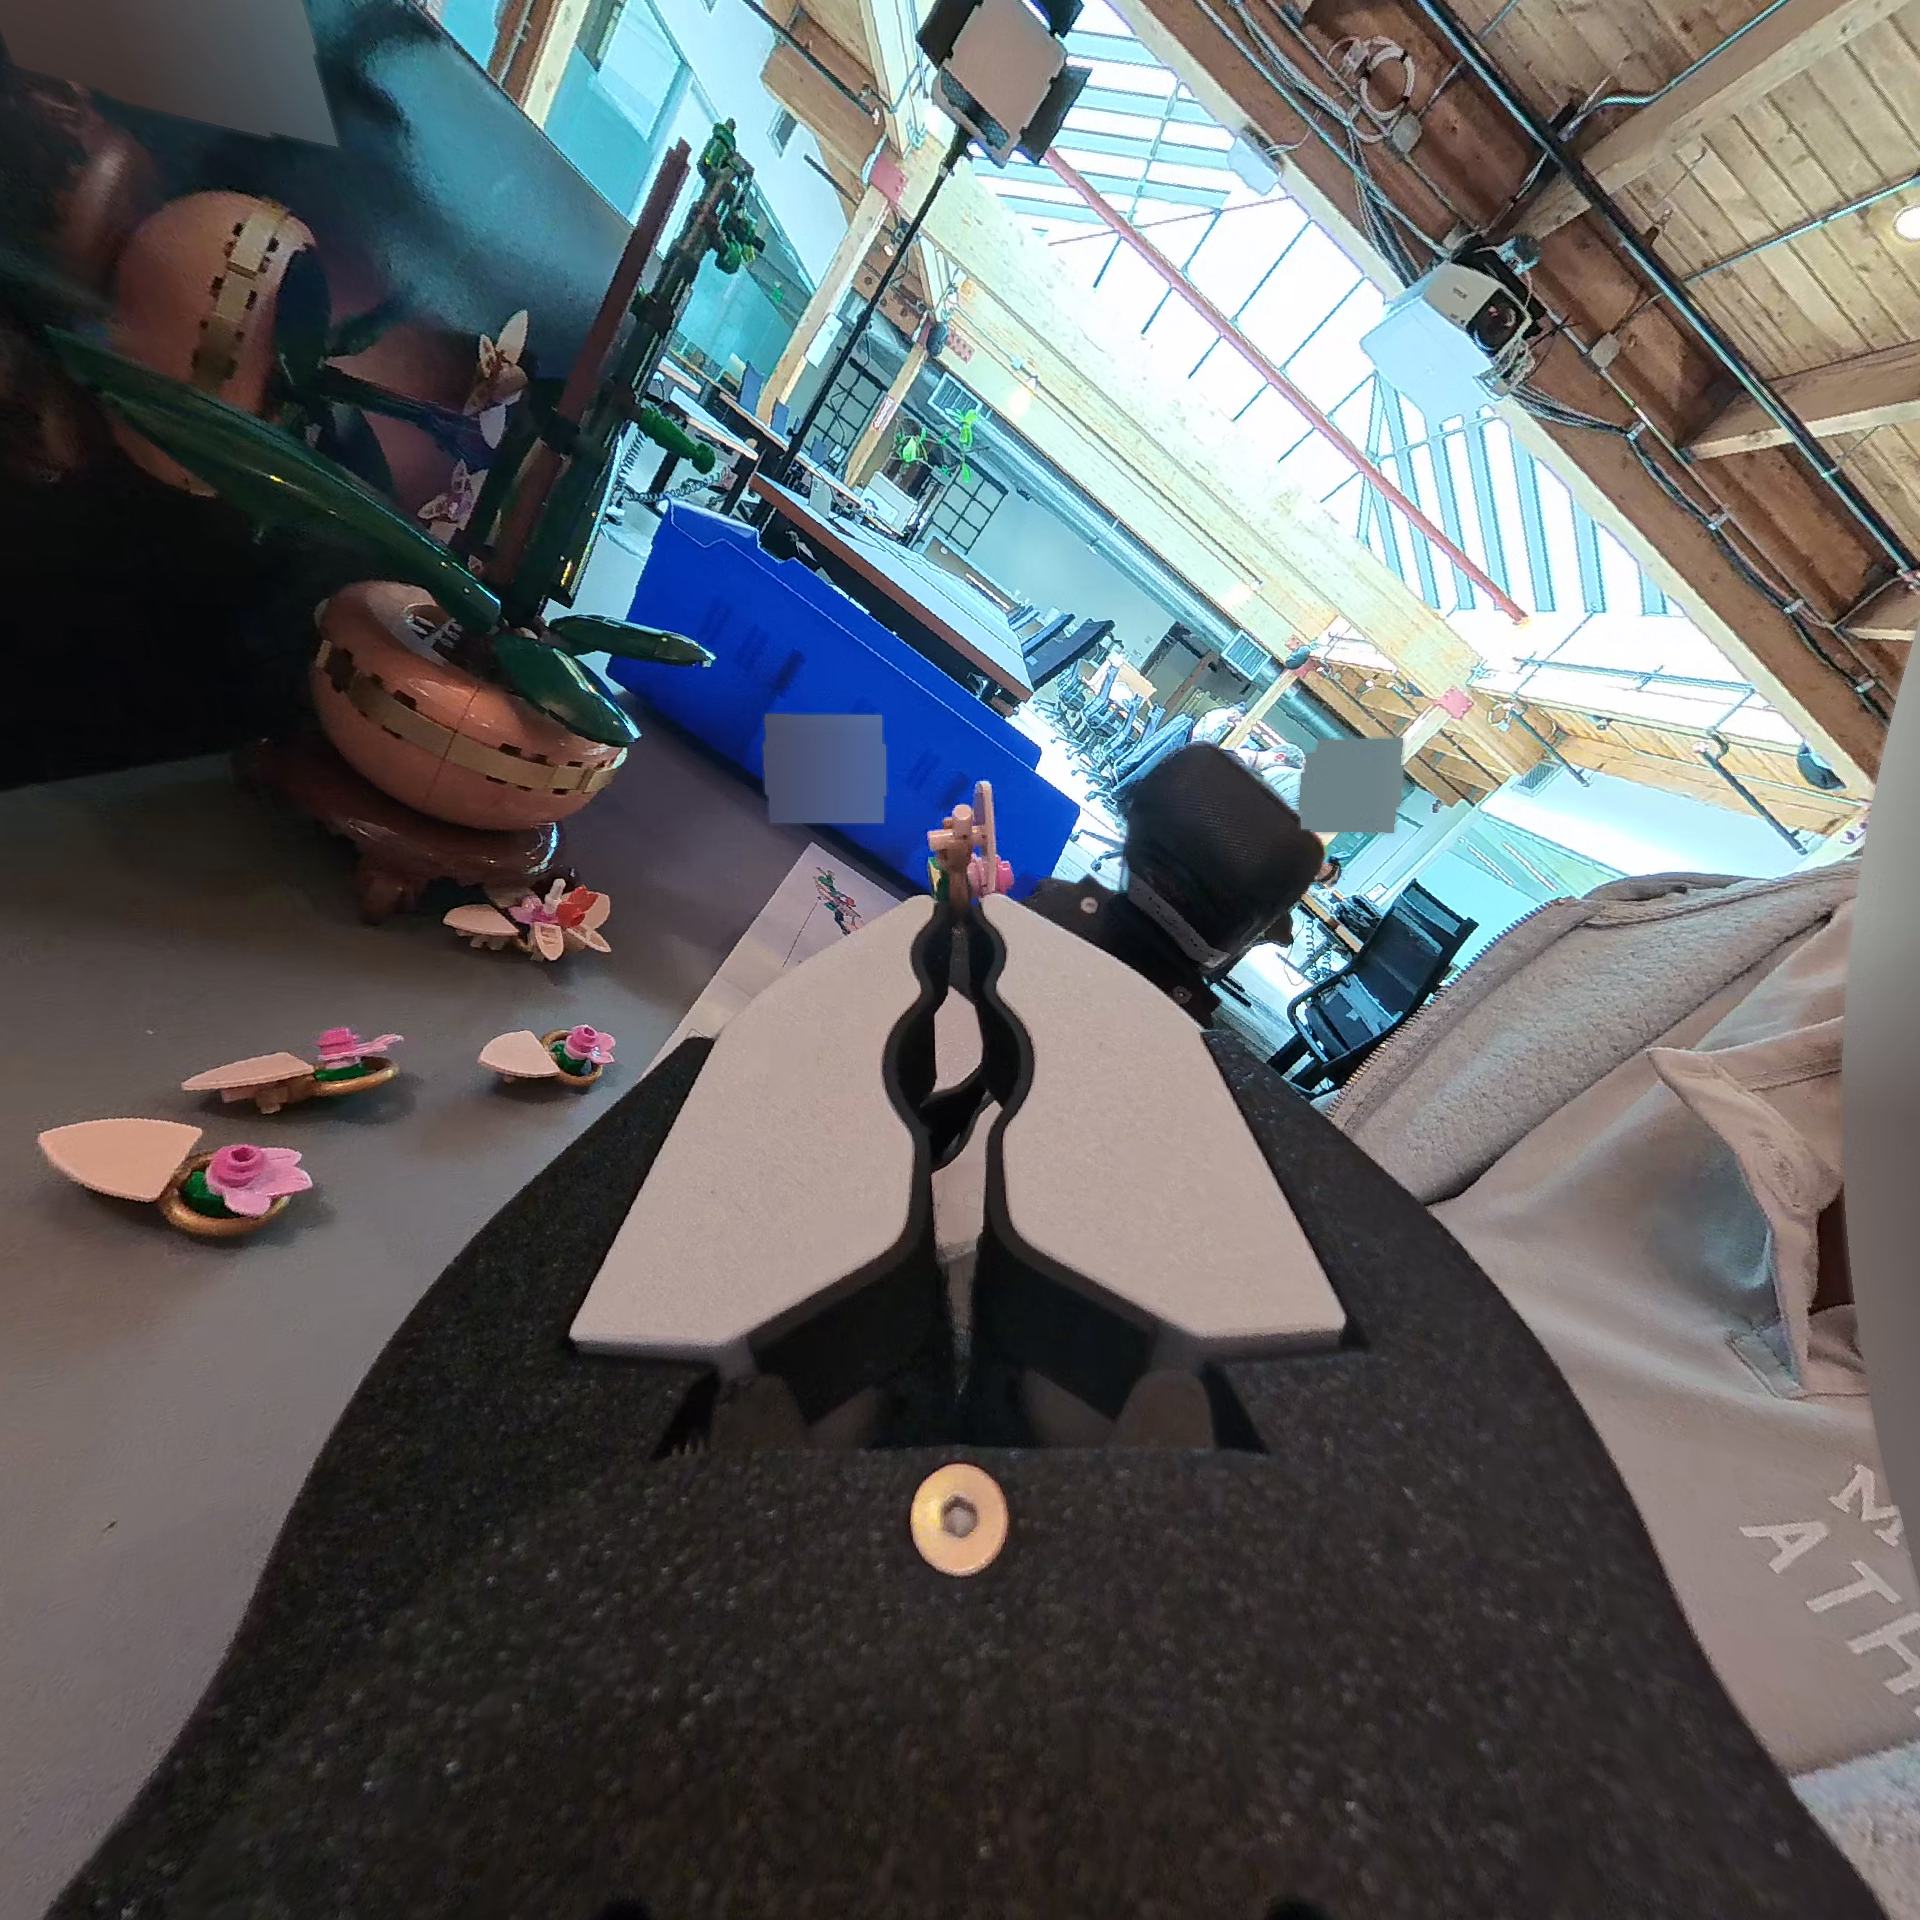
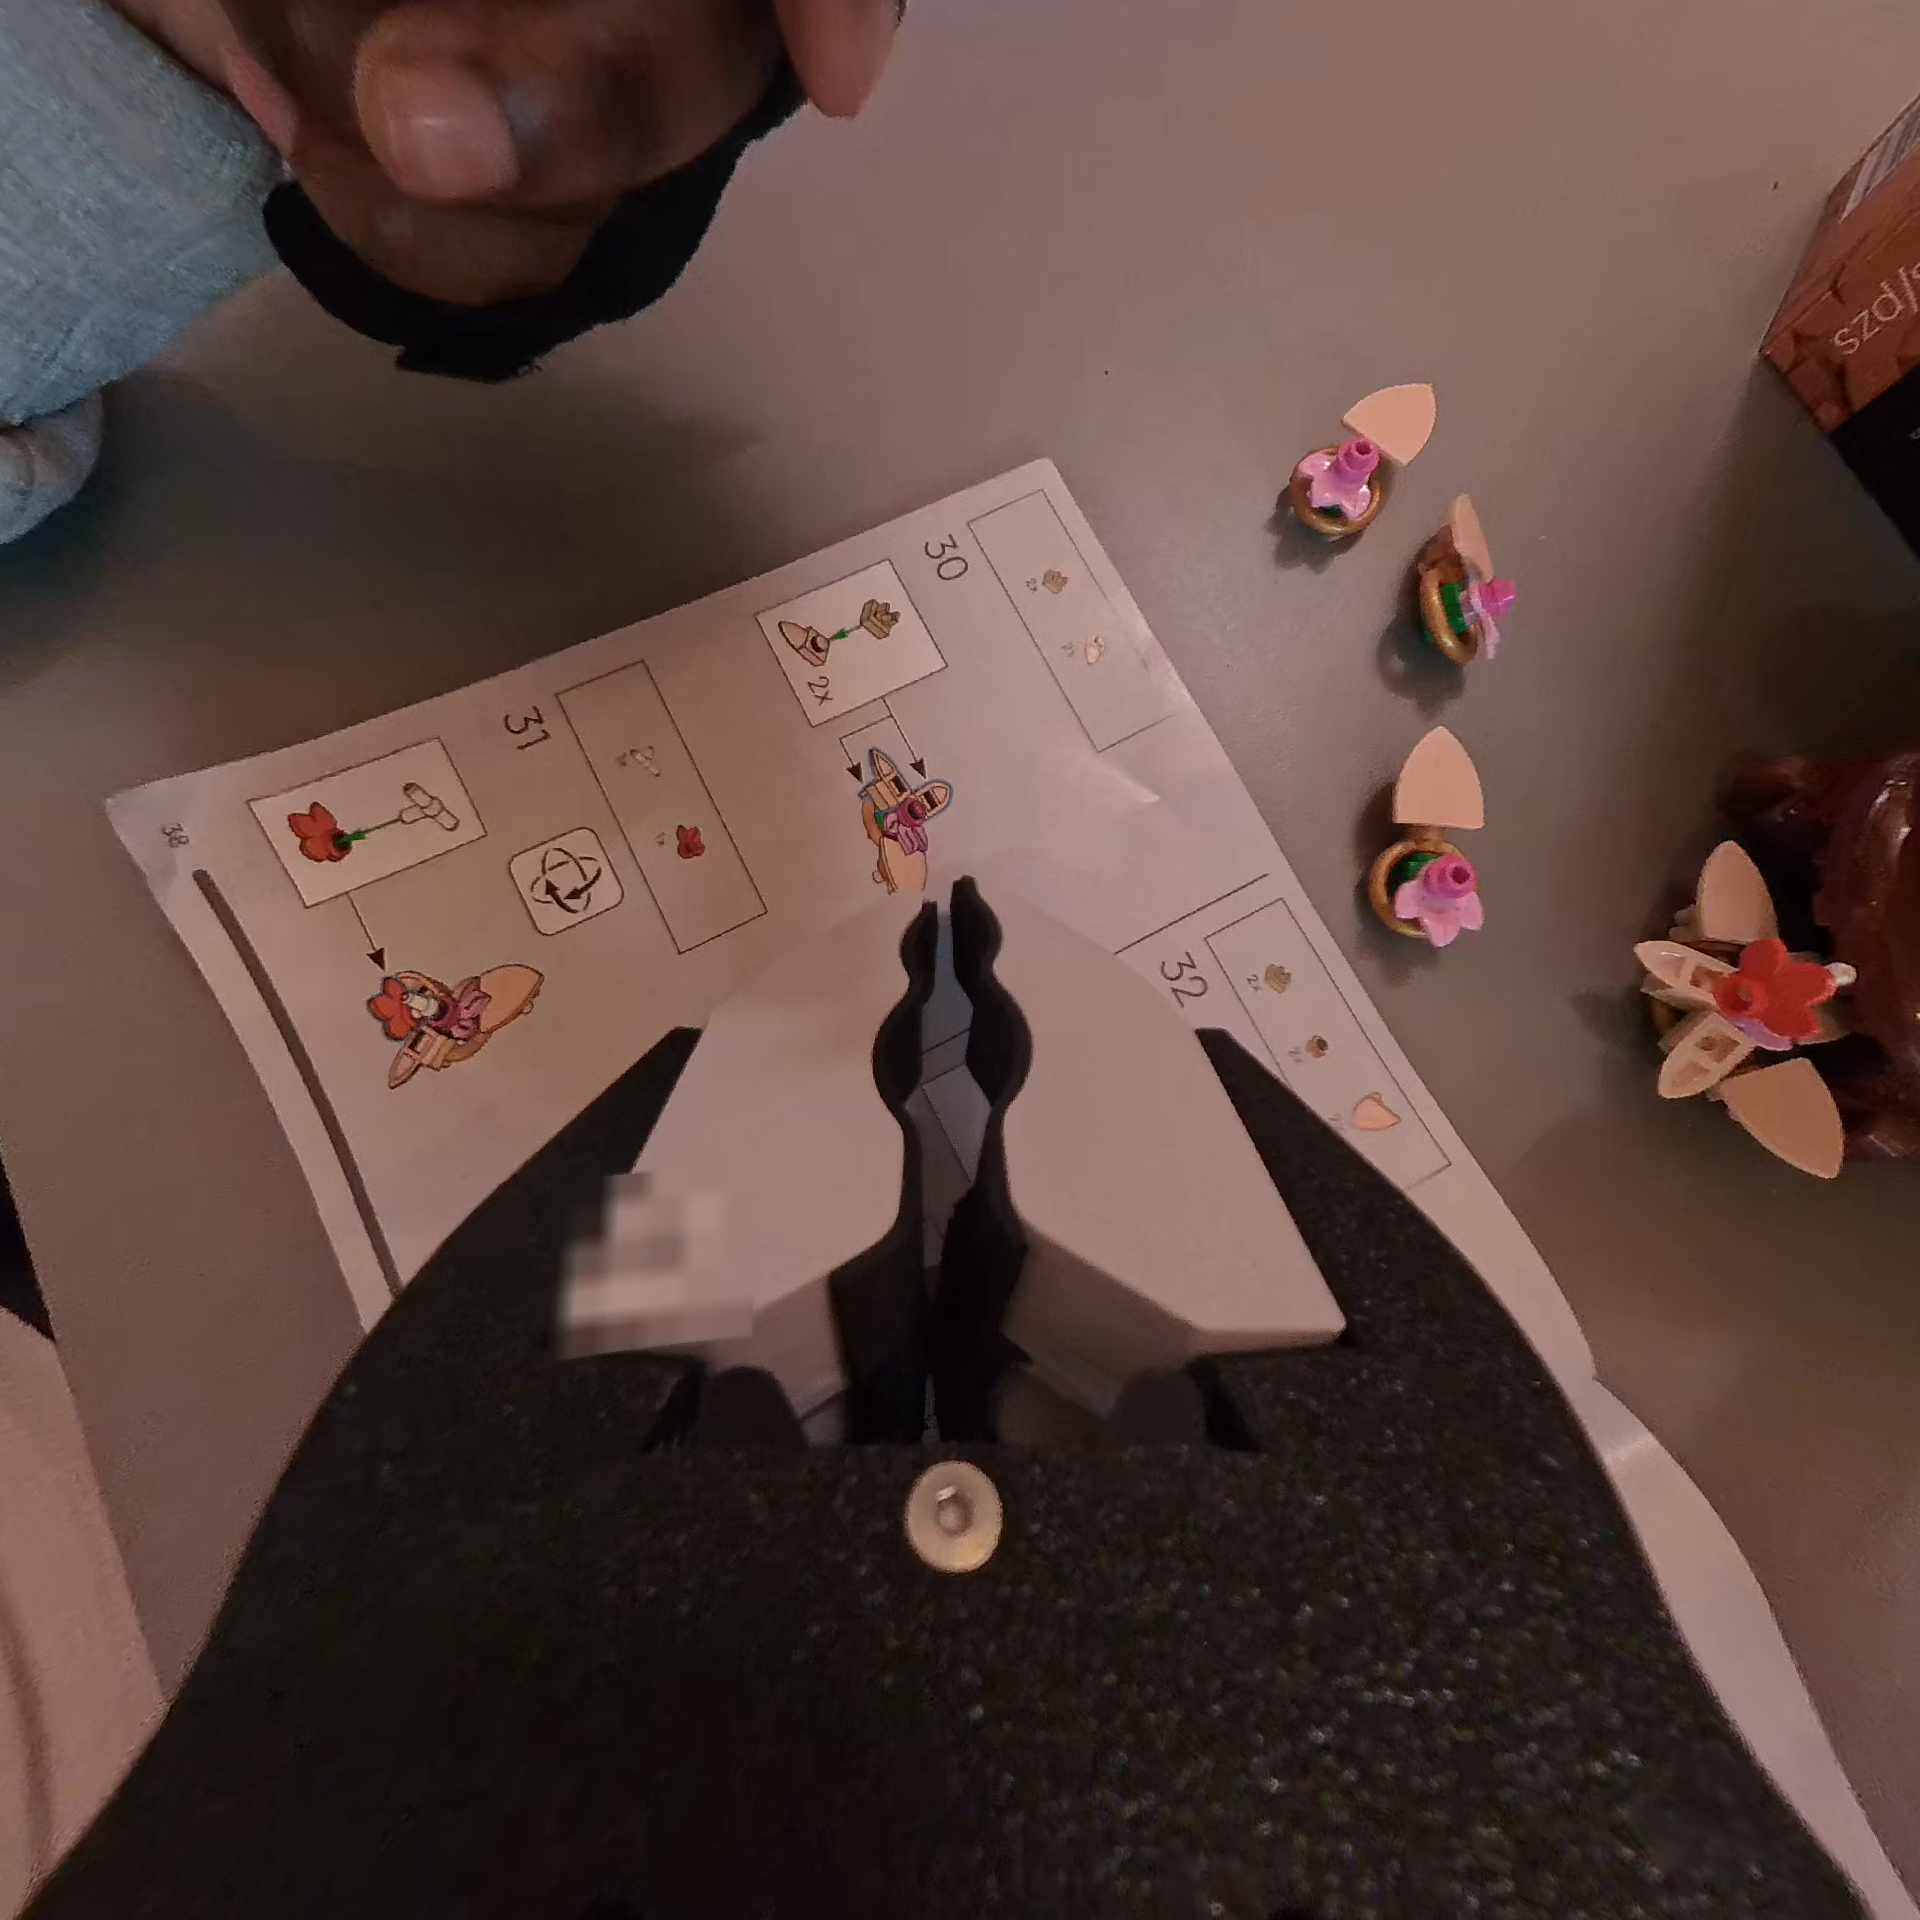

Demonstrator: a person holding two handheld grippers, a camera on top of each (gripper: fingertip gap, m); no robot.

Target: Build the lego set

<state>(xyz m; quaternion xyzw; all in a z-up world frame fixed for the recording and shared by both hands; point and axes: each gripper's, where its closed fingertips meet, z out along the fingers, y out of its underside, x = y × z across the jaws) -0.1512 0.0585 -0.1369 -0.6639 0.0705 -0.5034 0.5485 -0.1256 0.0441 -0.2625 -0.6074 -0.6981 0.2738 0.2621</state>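
My left gripper [image 1: 964, 906] is shut on a small brick flower piece [image 1: 971, 847], tan and pink with a bit of green, which sticks up from the fingertips above the grey table [image 1: 208, 1455]. My right gripper [image 2: 943, 906] is shut and hovers over a printed instruction sheet [image 2: 644, 644]; nothing shows between its fingertips. Three part-built flowers with tan petals, gold rings and pink blooms lie on the table [image 2: 1351, 468] [image 2: 1460, 592] [image 2: 1434, 852]. They also show in the left wrist view [image 1: 301, 1070] [image 1: 551, 1055] [image 1: 197, 1174].
A brick-built plant in a pink pot [image 1: 457, 717] stands at the back left, with a finished red-centred flower [image 2: 1756, 1008] at its brown base. A blue box [image 1: 831, 665] is behind. A person's hand [image 2: 499, 125] is at the top, a cardboard box [image 2: 1860, 281] at the right. The grippers' ends are close to 12 cm from one another.
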